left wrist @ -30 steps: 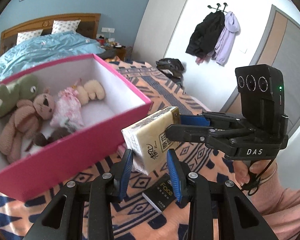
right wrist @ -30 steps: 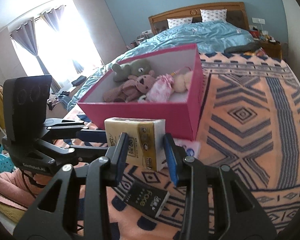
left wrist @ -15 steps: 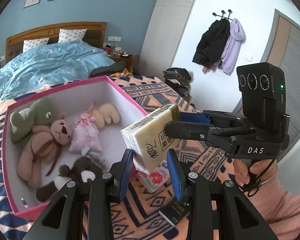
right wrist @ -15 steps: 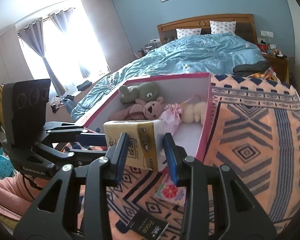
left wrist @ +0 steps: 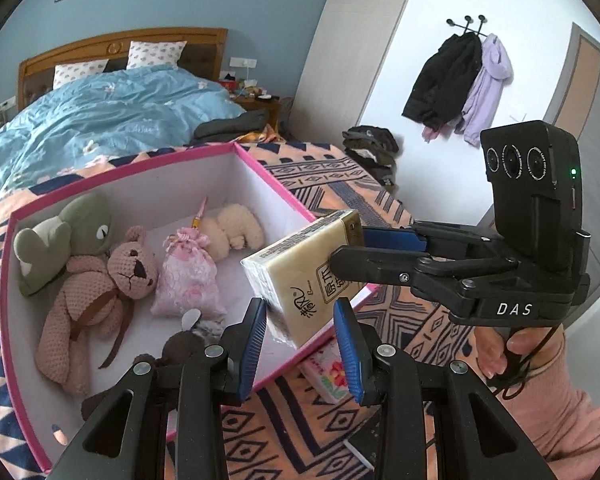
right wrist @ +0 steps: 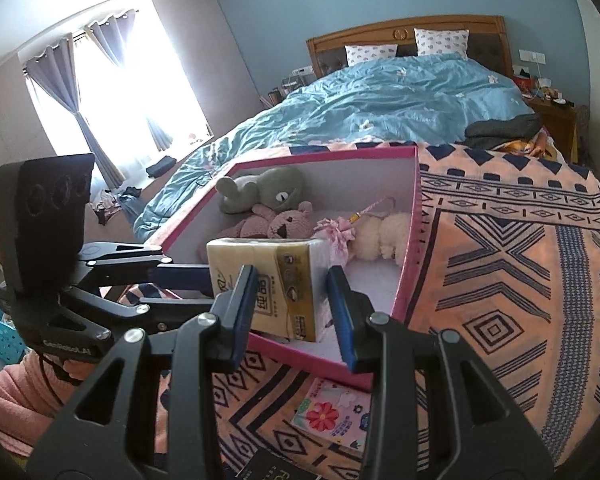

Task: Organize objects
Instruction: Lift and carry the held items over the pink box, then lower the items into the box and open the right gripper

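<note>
Tissue pack, yellow, hangs over the near corner of a pink box of soft toys, both grippers clamped on it: left gripper and right gripper. Blue-walled bedroom, bed with blue duvet, then orange patterned blanket under the box, floral packet alongside.

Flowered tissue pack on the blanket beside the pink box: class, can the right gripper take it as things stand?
Probably not yet. The right gripper, like the left gripper, is shut on the yellow tissue pack over the pink box. The flowered tissue pack lies uncovered below, reachable once that is released.
</note>
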`<state>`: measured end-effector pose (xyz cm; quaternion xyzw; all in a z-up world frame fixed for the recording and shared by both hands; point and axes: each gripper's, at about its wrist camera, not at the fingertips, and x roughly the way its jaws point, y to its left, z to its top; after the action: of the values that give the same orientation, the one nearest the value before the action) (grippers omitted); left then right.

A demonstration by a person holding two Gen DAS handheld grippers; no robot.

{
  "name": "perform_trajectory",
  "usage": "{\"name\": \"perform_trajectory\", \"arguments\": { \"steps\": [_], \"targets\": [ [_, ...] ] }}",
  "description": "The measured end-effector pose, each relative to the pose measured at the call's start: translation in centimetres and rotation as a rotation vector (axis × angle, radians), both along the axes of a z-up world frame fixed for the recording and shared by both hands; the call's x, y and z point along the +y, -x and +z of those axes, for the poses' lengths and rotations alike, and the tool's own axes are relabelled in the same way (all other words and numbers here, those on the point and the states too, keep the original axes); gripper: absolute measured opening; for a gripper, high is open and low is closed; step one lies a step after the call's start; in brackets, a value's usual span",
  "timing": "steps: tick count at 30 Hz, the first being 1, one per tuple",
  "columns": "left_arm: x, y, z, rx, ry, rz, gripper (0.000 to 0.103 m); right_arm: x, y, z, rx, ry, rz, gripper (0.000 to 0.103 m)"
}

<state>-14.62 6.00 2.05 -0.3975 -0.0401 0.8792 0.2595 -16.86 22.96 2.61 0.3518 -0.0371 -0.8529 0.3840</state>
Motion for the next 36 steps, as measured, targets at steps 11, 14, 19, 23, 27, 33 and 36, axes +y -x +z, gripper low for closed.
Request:
{"name": "perform_trajectory", "arguments": {
  "steps": [11,14,19,23,27,33,36],
  "targets": [
    [-0.2,1.4,-1.6,-0.066,0.003,0.001,0.034,-0.7,1.4,-1.6,-0.054,-0.042,-0.009,0.04],
    [-0.1,1.7,-1.9,-0.081,0.005,-0.002,0.034,-0.9,1.6,-2.0,-0.062,-0.056,-0.015,0.04],
    [-0.2,2.4,-2.3,-0.109,0.001,-0.003,0.034,-1.3,2.0,-2.4,-0.076,-0.093,-0.038,0.04],
    [0.1,2.9,-2.7,-0.124,0.019,0.007,0.034,-1.5,2.4,-2.7,-0.076,-0.118,-0.061,0.04],
    [0.1,3.2,-3.1,-0.137,0.026,0.021,0.034,-1.5,2.5,-2.5,-0.067,-0.117,-0.079,0.04],
    [-0.1,2.6,-3.2,-0.118,0.033,0.034,0.034,-0.8,2.1,-2.1,-0.045,-0.093,-0.086,0.047],
    [-0.2,2.1,-3.1,-0.102,0.031,0.033,0.036,-0.4,1.8,-2.2,-0.043,-0.086,-0.081,0.047]
  ]
}}
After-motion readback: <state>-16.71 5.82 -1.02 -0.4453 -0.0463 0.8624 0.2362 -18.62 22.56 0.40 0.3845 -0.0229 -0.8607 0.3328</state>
